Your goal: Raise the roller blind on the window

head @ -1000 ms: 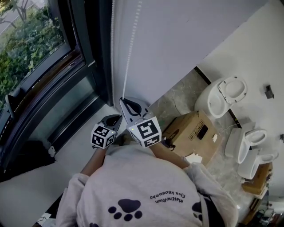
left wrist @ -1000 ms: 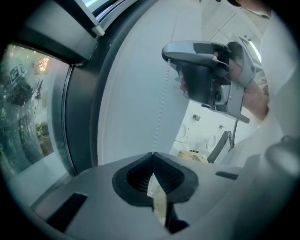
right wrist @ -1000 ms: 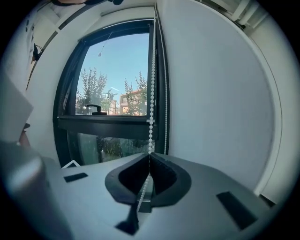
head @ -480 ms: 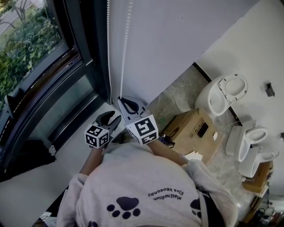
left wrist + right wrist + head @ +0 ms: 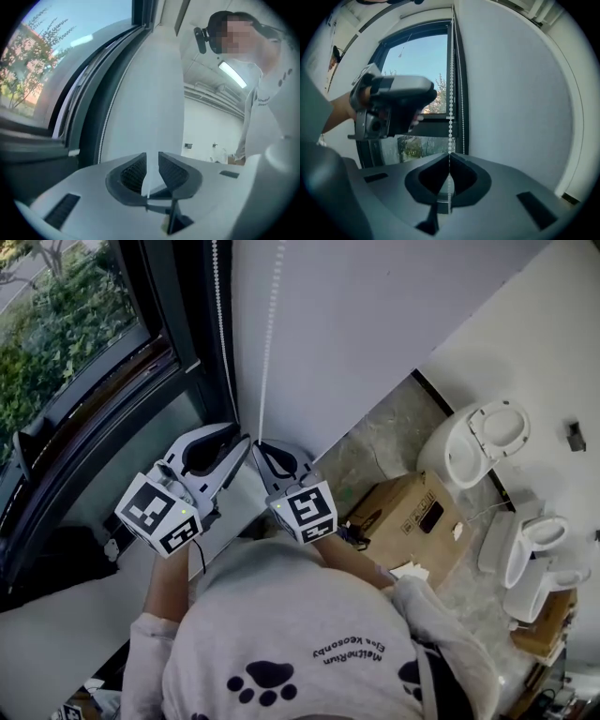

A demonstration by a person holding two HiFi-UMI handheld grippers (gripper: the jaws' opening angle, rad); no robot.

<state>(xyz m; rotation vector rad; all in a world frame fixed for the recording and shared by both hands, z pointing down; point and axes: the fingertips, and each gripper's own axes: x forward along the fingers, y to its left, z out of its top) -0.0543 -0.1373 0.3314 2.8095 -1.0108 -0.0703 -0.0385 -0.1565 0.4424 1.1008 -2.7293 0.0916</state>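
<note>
Shoulders in a grey shirt (image 5: 281, 643) with dark paw prints fill the lower middle of the head view. Both arms reach up-frame from them.

Just above the shirt, left of centre, the left gripper (image 5: 236, 444) looms larger than its partner, its marker cube at lower left. In its own view the jaws stand a narrow gap apart, having just been closing. The pads press on nothing. Only blurred white shows in the slot, so whether a cord runs through it cannot be told.

The right gripper (image 5: 261, 448) sits beside it at centre, tips nearly meeting the left one's. In its own view the jaws are pressed together on the blind's bead chain (image 5: 450, 117), which drops from the top edge, enters the pinch and hangs out below it.

In the head view a second strand (image 5: 221, 324) of the chain runs down from the top edge, left of the held one and close to the dark window frame (image 5: 178, 324). The blind's cloth cannot be made out.

Beyond the frame, green foliage fills the window (image 5: 66, 343) at upper left. A white wall (image 5: 375, 315) takes the upper middle.

Farthest down, on the floor (image 5: 375, 442) at right, lie a cardboard box (image 5: 408, 521) and white toilets (image 5: 473, 442).
</note>
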